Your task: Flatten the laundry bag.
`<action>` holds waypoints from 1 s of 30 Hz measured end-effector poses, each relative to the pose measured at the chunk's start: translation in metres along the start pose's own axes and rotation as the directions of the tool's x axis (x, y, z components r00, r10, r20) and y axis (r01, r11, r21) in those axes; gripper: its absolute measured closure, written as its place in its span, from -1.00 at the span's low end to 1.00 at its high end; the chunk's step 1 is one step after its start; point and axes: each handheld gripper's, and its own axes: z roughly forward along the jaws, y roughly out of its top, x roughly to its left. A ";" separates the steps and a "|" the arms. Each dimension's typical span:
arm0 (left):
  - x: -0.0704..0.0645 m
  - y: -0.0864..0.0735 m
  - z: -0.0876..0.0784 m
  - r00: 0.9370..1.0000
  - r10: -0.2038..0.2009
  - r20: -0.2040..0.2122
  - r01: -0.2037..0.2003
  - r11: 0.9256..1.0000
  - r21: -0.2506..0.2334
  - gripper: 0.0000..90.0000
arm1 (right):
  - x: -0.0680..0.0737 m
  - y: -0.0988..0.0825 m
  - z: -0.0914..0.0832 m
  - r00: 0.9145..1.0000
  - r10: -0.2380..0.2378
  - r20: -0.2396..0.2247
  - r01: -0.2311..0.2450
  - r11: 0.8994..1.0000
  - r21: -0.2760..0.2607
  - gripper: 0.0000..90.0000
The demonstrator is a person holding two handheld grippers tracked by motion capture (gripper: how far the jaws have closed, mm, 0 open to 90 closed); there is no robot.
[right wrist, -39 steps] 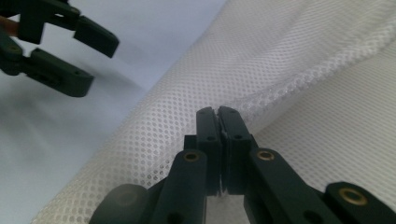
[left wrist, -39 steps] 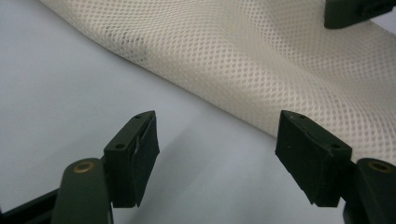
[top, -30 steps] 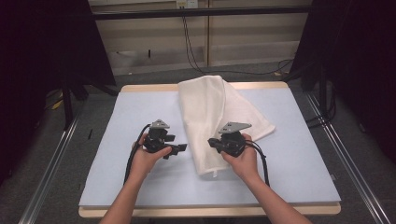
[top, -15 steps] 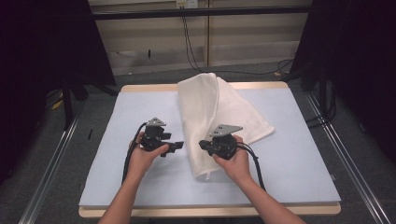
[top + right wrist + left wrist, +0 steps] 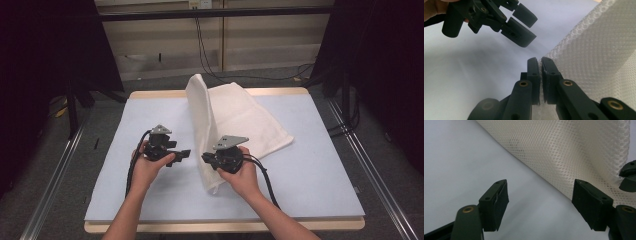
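Right hand-held gripper point(image 5: 206, 158) dragged towel point(image 5: 240, 120) edge leftward, still pinching it; left hand-held gripper point(image 5: 184, 154) wide, beside.

a lab or recording studio, not a home. the desk point(image 5: 310, 200) has a plain wood rim under a pale blue mat point(image 5: 125, 130) and stands on grey carpet point(image 5: 45, 165) between metal rails point(image 5: 55, 175). black curtains point(image 5: 45, 50) hang at both sides, and cables point(image 5: 210, 55) run down a bare panelled wall point(image 5: 160, 45) behind.
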 end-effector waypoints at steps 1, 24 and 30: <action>0.001 0.000 -0.001 1.000 -0.006 0.001 0.006 1.000 -0.002 -0.36 | 0.000 0.000 0.000 1.000 -0.001 -0.003 0.001 1.000 -0.002 0.88; 0.012 -0.007 -0.009 0.998 -0.022 -0.055 0.023 1.000 0.002 -0.37 | 0.013 0.006 -0.005 0.992 0.010 -0.126 -0.011 1.000 -0.009 0.02; 0.011 -0.008 -0.009 0.998 -0.023 -0.056 0.024 1.000 0.001 -0.37 | 0.013 0.007 -0.010 0.990 0.001 -0.143 -0.002 1.000 -0.010 -0.04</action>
